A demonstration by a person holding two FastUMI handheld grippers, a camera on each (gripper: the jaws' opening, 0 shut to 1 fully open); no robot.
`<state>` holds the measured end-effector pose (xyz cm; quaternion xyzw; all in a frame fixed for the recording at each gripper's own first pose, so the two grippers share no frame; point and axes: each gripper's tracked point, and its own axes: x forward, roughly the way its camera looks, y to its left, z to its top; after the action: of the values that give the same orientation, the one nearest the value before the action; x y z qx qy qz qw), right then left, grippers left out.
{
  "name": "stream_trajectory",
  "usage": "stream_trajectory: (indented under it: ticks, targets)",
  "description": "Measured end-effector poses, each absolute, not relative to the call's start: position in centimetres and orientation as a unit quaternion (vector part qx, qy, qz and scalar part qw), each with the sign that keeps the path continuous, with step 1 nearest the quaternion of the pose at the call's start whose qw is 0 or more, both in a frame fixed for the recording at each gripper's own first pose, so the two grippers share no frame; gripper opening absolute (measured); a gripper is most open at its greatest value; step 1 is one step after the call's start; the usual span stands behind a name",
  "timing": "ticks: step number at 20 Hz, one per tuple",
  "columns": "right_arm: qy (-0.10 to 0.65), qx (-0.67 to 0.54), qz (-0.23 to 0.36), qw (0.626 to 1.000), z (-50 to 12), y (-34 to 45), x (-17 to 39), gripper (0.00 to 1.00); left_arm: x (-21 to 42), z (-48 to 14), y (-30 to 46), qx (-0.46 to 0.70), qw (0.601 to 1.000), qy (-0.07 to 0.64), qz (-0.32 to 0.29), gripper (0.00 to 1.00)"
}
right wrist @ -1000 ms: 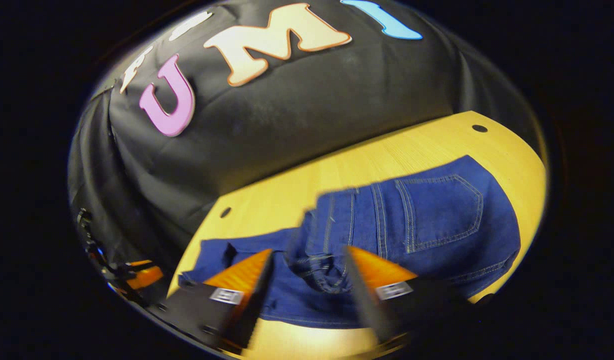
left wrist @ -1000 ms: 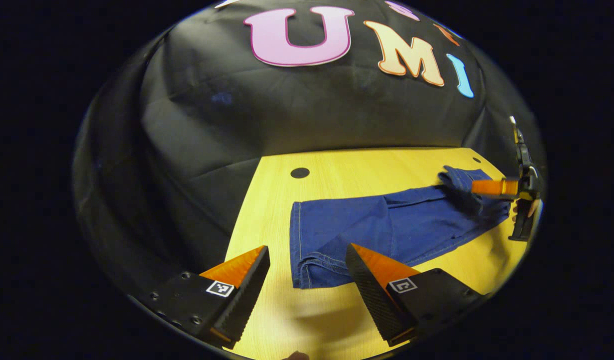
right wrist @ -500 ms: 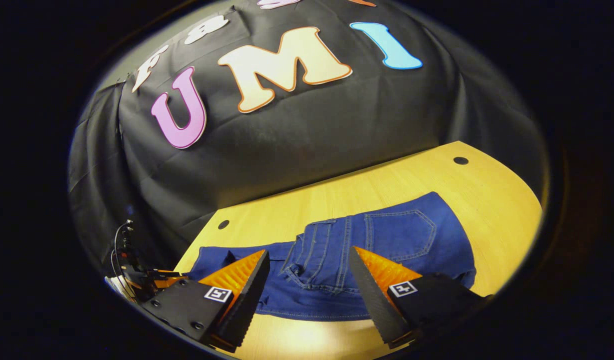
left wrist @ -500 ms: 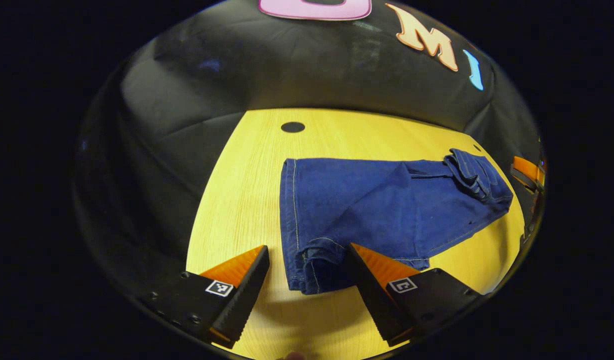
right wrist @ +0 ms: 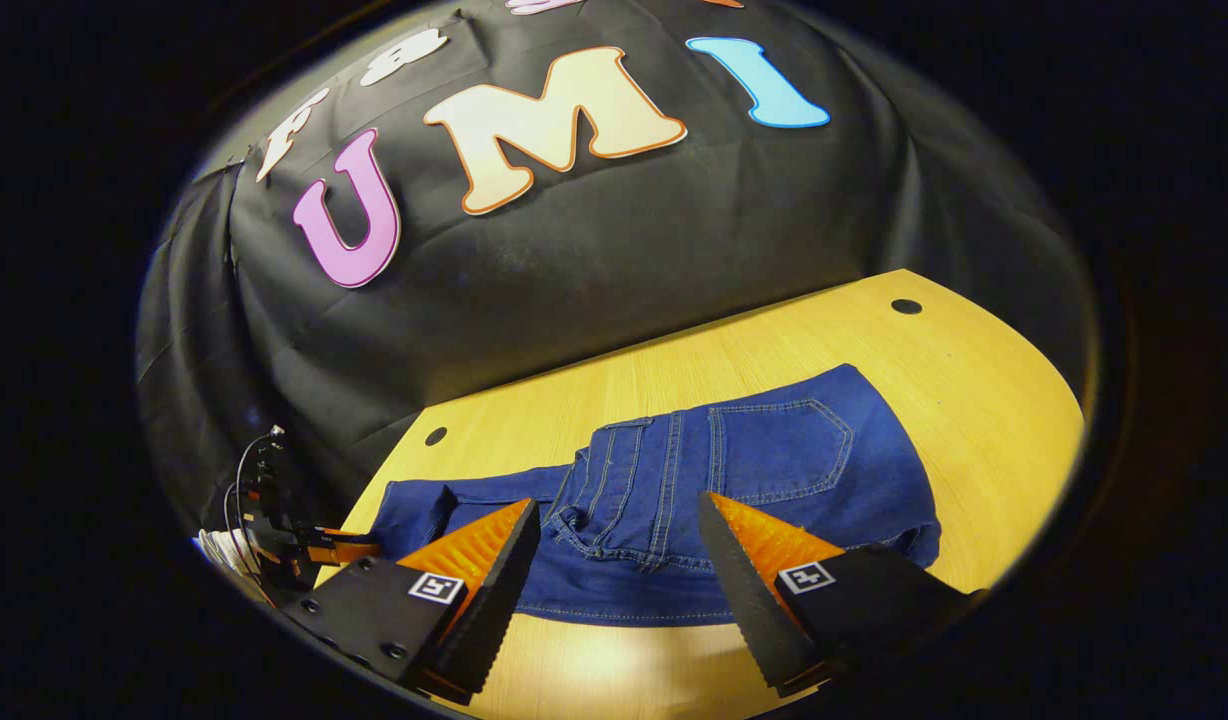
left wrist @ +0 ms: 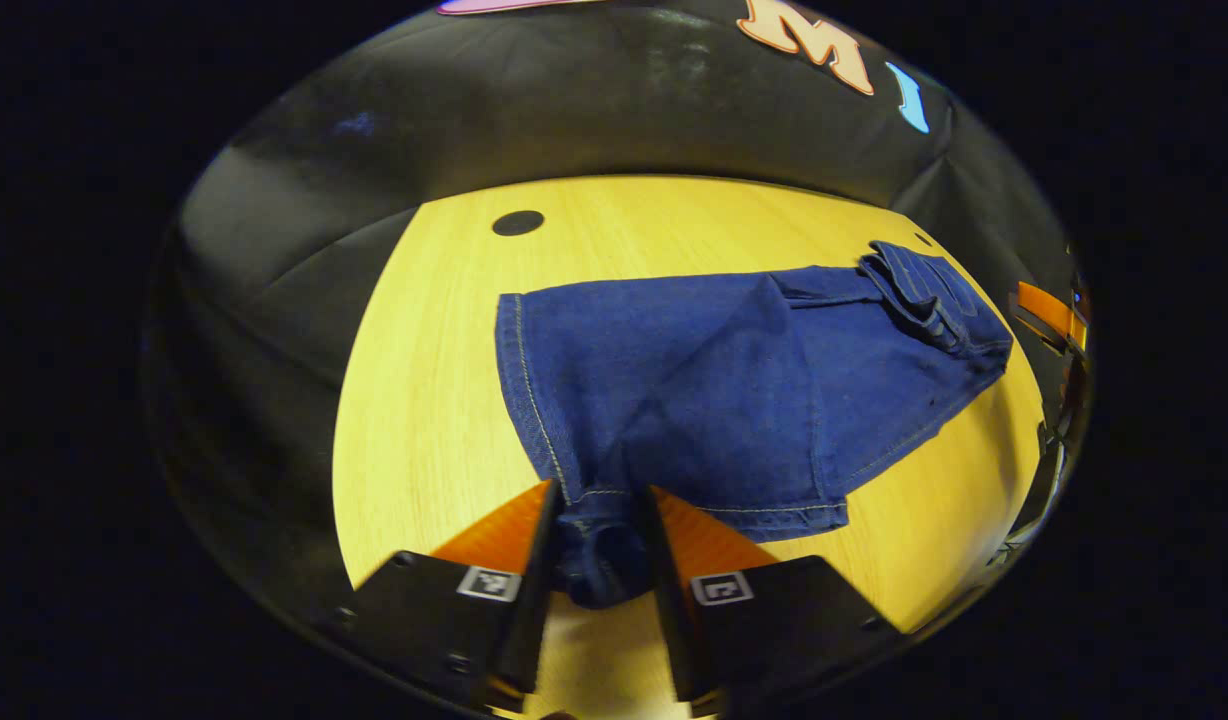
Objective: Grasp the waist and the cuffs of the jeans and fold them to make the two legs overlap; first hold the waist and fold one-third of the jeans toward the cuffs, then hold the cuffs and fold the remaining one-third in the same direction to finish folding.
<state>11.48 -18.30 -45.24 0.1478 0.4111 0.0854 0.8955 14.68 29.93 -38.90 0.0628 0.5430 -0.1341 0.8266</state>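
Showing the cuff pick-up for the last fold: the left gripper (left wrist: 596, 545) has closed, both fingers now pinching the near corner of the cuffs (left wrist: 586, 520), where half a second ago they stood spread on either side of the hem. The jeans (left wrist: 734, 380) lie on the yellow table (left wrist: 414, 380), legs overlapped, cuff edge toward the left gripper and the waist (left wrist: 924, 295) already turned over onto the legs at the far end. In the right gripper view, the folded waist section with its back pocket (right wrist: 779, 450) lies flat just beyond the right gripper (right wrist: 619, 565), whose fingers are spread and hold nothing; this gripper has drawn slightly back from the cloth since a second ago, when the waistband was bunched between its fingers. The left gripper (right wrist: 324, 548) also appears at the far end of the cloth in this view. Judged from this layout, the first third is folded and released, and the cuff grasp opens the remaining fold; only one corner is held, so the hem may drag unevenly when lifted
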Motion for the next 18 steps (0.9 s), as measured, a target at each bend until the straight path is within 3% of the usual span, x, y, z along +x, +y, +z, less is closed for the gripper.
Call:
stream_trajectory:
  ticks: [1, 2, 4, 6, 13, 15, 18]
  targets:
    - [0.412, 0.149, 0.088, 0.895, -45.3, -18.2, 11.5, 0.93, 14.4, -39.0, 30.0, 0.061, 0.824, 0.548, -0.129, 0.29]
    - [0.414, 0.15, 0.089, 0.893, -45.5, -18.1, 11.4, 0.98, 14.6, -39.4, 30.1, 0.057, 0.827, 0.545, -0.122, 0.16]
    - [0.415, 0.15, 0.092, 0.893, -45.6, -18.0, 11.5, 0.98, 14.5, -39.3, 30.2, 0.028, 0.828, 0.551, -0.1, 0.12]
    - [0.416, 0.147, 0.093, 0.893, -45.4, -18.4, 11.4, 0.98, 14.5, -39.4, 30.1, 0.015, 0.831, 0.55, -0.083, 0.0]
    - [0.385, 0.151, 0.098, 0.905, -41.9, -21.5, 12.7, 0.98, 16.0, -34.2, 26.6, -0.038, 0.859, 0.504, -0.074, 0.0]
    - [0.38, 0.152, 0.097, 0.907, -41.1, -22.8, 13.0, 0.93, 17.0, -31.9, 23.9, -0.058, 0.869, 0.484, -0.089, 0.0]
    - [0.379, 0.155, 0.104, 0.906, -40.2, -24.4, 12.9, 0.98, 17.9, -28.6, 20.2, -0.064, 0.88, 0.458, -0.109, 0.0]
